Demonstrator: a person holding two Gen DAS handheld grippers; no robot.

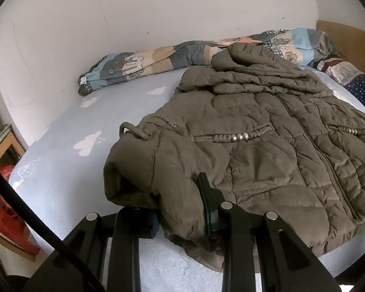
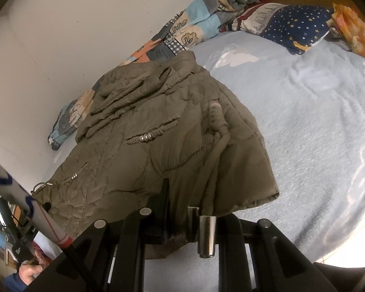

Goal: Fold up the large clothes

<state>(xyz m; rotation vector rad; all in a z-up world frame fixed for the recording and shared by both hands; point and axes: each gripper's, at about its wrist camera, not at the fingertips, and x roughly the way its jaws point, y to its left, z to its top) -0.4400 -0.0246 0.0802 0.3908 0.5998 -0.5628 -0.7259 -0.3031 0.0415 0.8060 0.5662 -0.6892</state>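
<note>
A large olive-brown quilted jacket [image 1: 255, 133] lies front-up on the light blue bed [image 1: 68, 131], hood toward the wall. My left gripper [image 1: 180, 216] is shut on the jacket's near left hem, and the cloth bunches between its fingers [image 1: 206, 202]. In the right wrist view the same jacket [image 2: 158, 133] lies with its right side folded inward. My right gripper [image 2: 180, 221] is shut on the near right hem, with drawstring cords hanging over a metal cord end [image 2: 206, 233].
A rolled patchwork quilt [image 1: 158, 58] lies along the white wall [image 1: 133, 7]. A star-print pillow [image 2: 296, 26] and an orange cloth [image 2: 352, 31] sit by the wooden headboard [image 1: 348, 41]. Red items [image 1: 9, 219] and shelves stand left of the bed.
</note>
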